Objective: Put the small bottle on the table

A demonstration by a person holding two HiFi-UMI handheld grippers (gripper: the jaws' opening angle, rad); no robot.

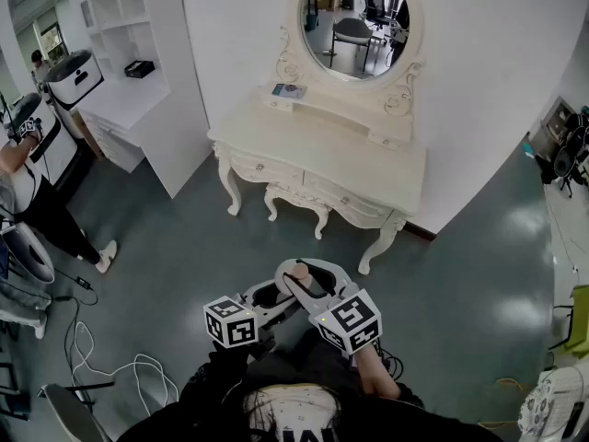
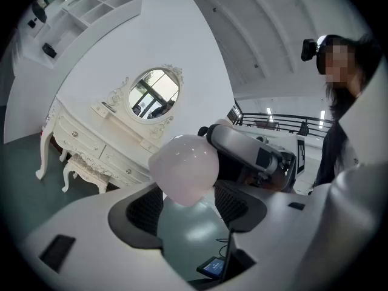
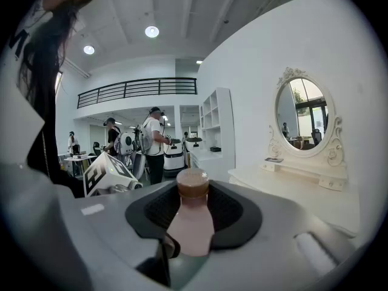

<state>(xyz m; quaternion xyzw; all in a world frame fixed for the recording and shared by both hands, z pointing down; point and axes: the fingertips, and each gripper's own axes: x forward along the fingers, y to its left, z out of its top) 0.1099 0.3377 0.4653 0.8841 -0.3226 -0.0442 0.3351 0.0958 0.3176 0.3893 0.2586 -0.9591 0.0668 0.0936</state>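
The small bottle (image 3: pixel 191 226) sits between the right hand-held gripper's (image 3: pixel 193 205) jaws — dressing table (image 1: pixel 317 134) ahead, shelves (image 1: pixel 124 35) to its left.

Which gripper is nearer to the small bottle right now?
Right. The right gripper is closed on the small bottle, whose cap points out past the jaws. The left gripper sits beside it, jaws apart, with the bottle just ahead of them.

I see an oval mirror (image 1: pixel 354 21) in an ornate white frame against a white wall. Left of it stands a white shelf unit (image 1: pixel 124 109) holding a small black box (image 1: pixel 139 68). White cables (image 1: pixel 120 371) loop across the grey-green floor (image 1: pixel 193 238), near a person (image 1: pixel 37 191) standing at far left.
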